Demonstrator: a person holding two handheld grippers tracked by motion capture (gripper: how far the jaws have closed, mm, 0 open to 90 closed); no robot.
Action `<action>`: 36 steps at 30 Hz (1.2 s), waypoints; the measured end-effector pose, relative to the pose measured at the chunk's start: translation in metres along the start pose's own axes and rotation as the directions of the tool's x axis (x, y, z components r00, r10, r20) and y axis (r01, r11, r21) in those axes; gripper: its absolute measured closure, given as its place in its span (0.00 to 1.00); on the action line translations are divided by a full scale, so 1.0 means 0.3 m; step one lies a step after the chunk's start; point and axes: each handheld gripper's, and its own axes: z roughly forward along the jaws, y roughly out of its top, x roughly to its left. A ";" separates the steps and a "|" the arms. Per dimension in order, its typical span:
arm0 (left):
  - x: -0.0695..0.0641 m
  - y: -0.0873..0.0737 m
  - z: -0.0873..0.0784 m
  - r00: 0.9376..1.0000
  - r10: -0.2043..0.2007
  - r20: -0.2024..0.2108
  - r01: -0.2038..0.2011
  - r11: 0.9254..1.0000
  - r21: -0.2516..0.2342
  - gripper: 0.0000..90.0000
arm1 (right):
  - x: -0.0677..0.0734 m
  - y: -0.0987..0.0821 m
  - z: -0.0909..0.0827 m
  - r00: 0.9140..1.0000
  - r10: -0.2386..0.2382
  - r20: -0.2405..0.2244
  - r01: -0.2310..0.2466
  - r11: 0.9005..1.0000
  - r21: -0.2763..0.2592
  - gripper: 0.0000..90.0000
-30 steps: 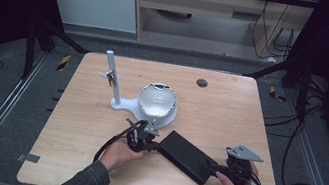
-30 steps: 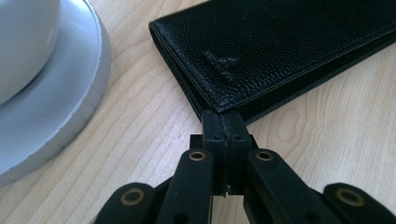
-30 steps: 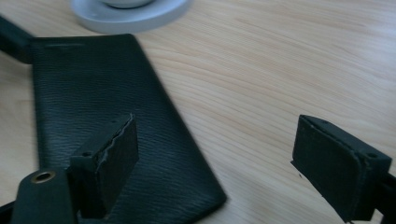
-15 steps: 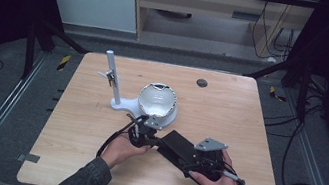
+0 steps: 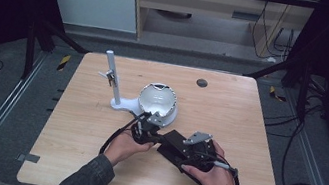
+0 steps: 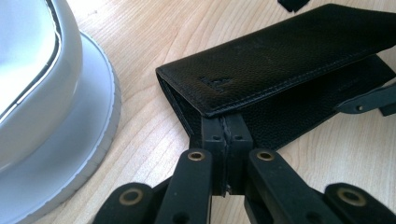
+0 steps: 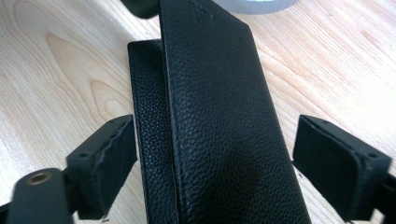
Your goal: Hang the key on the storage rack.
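Wallet [image 6: 280,60] lies folded on the table [image 5: 250,112], left tool [image 6: 225,140] pinching its corner, right tool [image 7: 224,163] spread astride it.

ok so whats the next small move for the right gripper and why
Probably close the right gripper: its jaws stand open on either side of the black wallet, not gripping it, while the left gripper already pinches the wallet's other end shut.

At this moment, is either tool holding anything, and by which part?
The left tool is shut on the bottom flap of the long black leather wallet, at its end edge near a corner. The right tool is open, jaws either side of the wallet, not gripping.
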 end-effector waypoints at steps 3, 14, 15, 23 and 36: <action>0.003 0.010 -0.002 1.000 -0.006 0.000 0.006 1.000 -0.008 0.99 | 0.002 -0.002 0.008 1.000 -0.008 0.000 0.008 1.000 0.026 0.20; 0.009 0.025 -0.003 1.000 -0.026 0.007 0.027 1.000 -0.017 0.99 | 0.000 0.019 0.030 0.999 -0.044 0.000 0.044 0.994 0.098 0.29; 0.010 0.026 -0.004 1.000 -0.028 0.007 0.028 0.999 -0.015 0.99 | 0.000 0.027 0.035 0.998 -0.058 0.008 0.057 0.992 0.117 0.32; 0.011 0.041 -0.007 0.999 -0.031 0.016 0.032 0.999 -0.027 0.99 | -0.002 0.048 0.048 0.997 -0.075 0.021 0.071 0.986 0.148 0.36; 0.007 0.042 -0.007 0.999 -0.036 0.015 0.036 0.999 -0.020 0.98 | -0.005 0.037 0.043 0.996 -0.088 0.030 0.083 0.984 0.159 0.42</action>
